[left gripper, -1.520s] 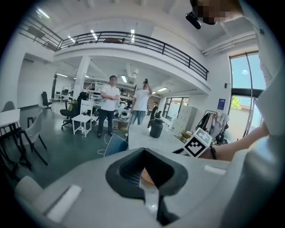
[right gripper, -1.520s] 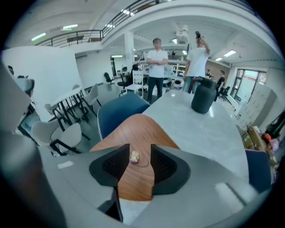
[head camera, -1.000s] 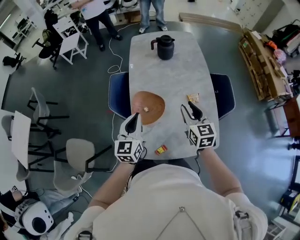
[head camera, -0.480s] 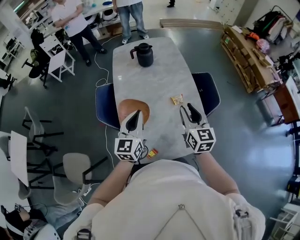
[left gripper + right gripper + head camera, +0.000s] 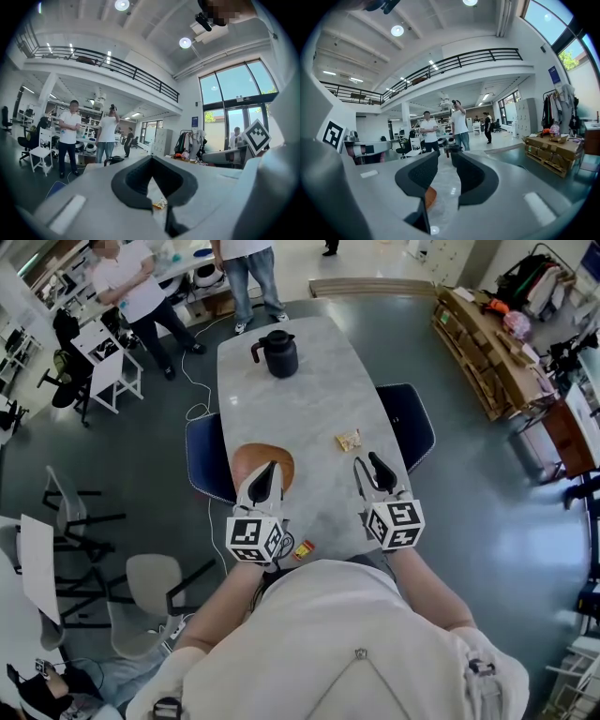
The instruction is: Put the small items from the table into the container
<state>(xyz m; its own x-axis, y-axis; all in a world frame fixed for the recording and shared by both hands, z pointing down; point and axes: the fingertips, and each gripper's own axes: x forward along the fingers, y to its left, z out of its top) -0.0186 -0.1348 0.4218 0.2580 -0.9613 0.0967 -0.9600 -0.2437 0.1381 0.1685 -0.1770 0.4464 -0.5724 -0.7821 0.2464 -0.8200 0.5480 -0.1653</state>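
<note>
Head view: the yellow packet [image 5: 348,440] and small red item [image 5: 302,549] lie on the table [image 5: 319,390] outside the brown container [image 5: 246,459], both yet to go in; left gripper view: my left gripper [image 5: 150,158] is closed tip to tip, empty; right gripper view: my right gripper [image 5: 445,158] stands well apart, empty.

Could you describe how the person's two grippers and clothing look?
The left gripper and right gripper look alike: light grey bodies, black curved jaw pads, and a white cube with black square markers at the back of each. The person wears a pale cream top.
</note>
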